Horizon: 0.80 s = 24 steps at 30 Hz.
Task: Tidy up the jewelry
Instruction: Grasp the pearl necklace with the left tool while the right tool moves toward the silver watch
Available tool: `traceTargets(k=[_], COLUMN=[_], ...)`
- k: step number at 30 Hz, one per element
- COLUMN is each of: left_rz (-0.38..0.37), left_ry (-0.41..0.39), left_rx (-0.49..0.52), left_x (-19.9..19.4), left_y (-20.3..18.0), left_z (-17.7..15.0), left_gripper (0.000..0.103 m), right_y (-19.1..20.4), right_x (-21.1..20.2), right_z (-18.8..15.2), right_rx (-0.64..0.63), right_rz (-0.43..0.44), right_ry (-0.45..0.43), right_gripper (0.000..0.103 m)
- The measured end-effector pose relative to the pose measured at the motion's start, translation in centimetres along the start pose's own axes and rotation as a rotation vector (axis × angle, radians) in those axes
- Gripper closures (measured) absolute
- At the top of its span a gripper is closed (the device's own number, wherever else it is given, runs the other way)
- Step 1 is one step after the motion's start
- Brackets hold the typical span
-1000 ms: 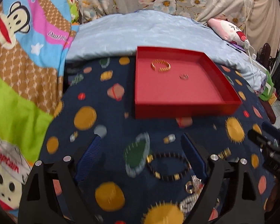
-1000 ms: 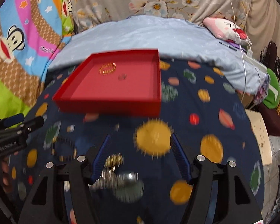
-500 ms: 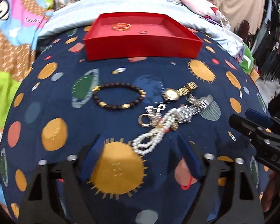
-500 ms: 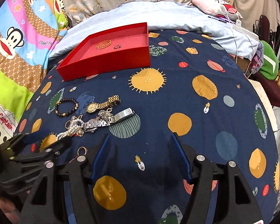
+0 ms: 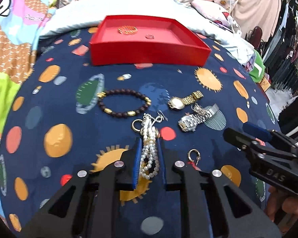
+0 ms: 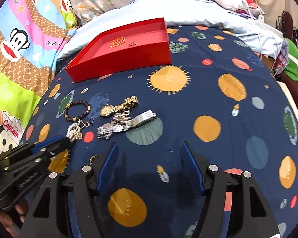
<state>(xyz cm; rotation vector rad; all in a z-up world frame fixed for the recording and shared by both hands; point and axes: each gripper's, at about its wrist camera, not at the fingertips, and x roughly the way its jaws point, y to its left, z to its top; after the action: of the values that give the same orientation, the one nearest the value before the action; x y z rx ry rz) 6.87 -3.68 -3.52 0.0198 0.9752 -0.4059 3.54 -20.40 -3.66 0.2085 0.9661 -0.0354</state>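
We've got the left gripper (image 5: 149, 144) clamped on pearls (image 5: 150, 154); right gripper (image 6: 149, 152) apart, idle. Next: lift, carry to tray (image 5: 149, 49).

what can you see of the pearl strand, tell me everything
The pearl strand is a bunch of small, glossy white beads, looped over itself into several rows, with gold-toned pieces and a thin silver chain tangled at its far end. It lies on the navy planet-print cloth, running lengthwise between the blue pads of the left claw, which has closed in on it. A gold ring sits against its far left side. It is outside the red tray.
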Motion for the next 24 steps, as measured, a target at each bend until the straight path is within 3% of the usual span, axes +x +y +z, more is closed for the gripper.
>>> traceTargets(k=[2, 8, 12, 14, 15, 20, 22, 24], left_rz=[0.006, -0.008, -0.034, -0.041, -0.043, -0.021, -0.011, 0.013], left_ry=[-0.010, -0.050, -0.034, -0.022, -0.018, 0.011, 0.025, 0.010], left_rx=[-0.015, -0.048, -0.053, -0.054, -0.053, -0.011, -0.003, 0.022], left_x=[-0.9, -3.0, -2.8, -2.2, -1.8, 0.4, 1.3, 1.3], left_y=[0.7, 2.0, 2.1, 1.7, 1.5, 0.2, 0.0, -0.4], left_z=[0.1, 0.5, 0.4, 0.1, 0.0, -0.6, -0.8, -0.8], left_gripper=[0.100, 0.100, 0.097, 0.070, 0.050, 0.052, 0.068, 0.075], right_y=[0.5, 1.7, 1.9, 1.9, 1.8, 1.5, 1.4, 1.2], right_x=[0.4, 1.0, 0.9, 0.8, 0.8, 0.9, 1.0, 1.0], right_z=[0.1, 0.5, 0.7, 0.7, 0.7, 0.7, 0.7, 0.8], right_rx=[-0.004, -0.013, -0.013, -0.012, -0.012, -0.002, -0.004, -0.003], right_rz=[0.011, 0.036, 0.034, 0.030, 0.027, 0.020, 0.016, 0.016], right_ry=[0.006, 0.011, 0.004, 0.004, 0.005, 0.009, 0.009, 0.008], right_gripper=[0.039, 0.041, 0.041, 0.041, 0.041, 0.041, 0.041, 0.041])
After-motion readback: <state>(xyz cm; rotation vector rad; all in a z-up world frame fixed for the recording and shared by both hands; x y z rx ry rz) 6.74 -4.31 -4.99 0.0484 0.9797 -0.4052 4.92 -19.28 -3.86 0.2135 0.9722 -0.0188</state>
